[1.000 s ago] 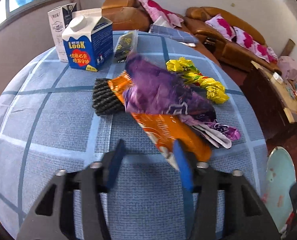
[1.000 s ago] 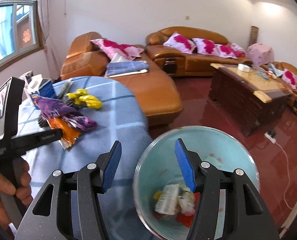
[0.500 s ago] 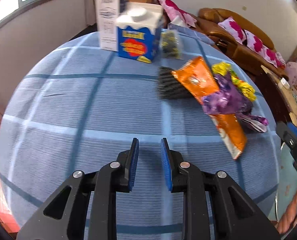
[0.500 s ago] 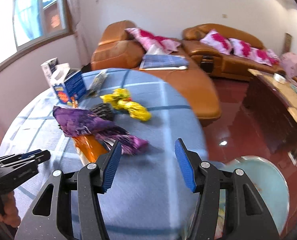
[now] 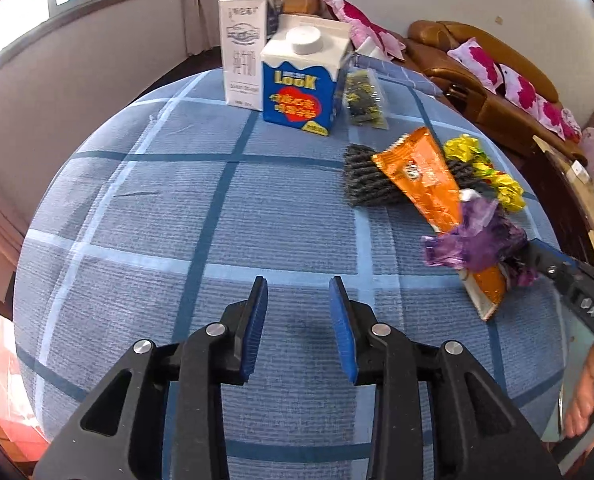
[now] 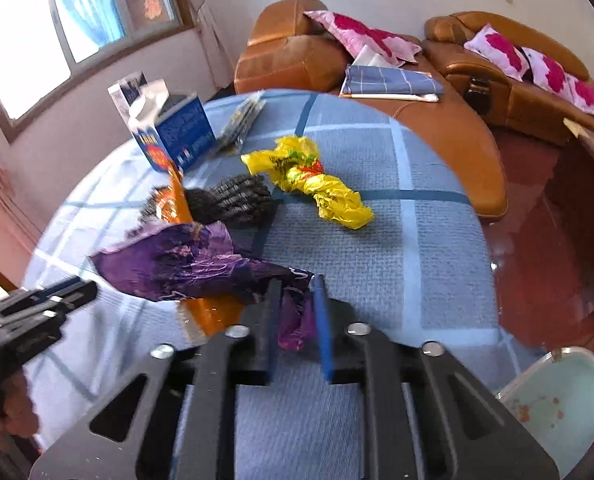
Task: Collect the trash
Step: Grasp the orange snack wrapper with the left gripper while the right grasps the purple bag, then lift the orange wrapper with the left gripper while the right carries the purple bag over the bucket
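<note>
A round table under a blue checked cloth stands in a living room with tan leather sofas and a window. At its far edge sit a blue-and-white milk carton and a white box. Near the right edge, the right gripper points downward, its blue pads just closed and clamped on a crumpled purple plastic wrapper lying over an orange foil packet. The left gripper hovers over bare cloth, fingers slightly apart after just opening, nothing between them.
</note>
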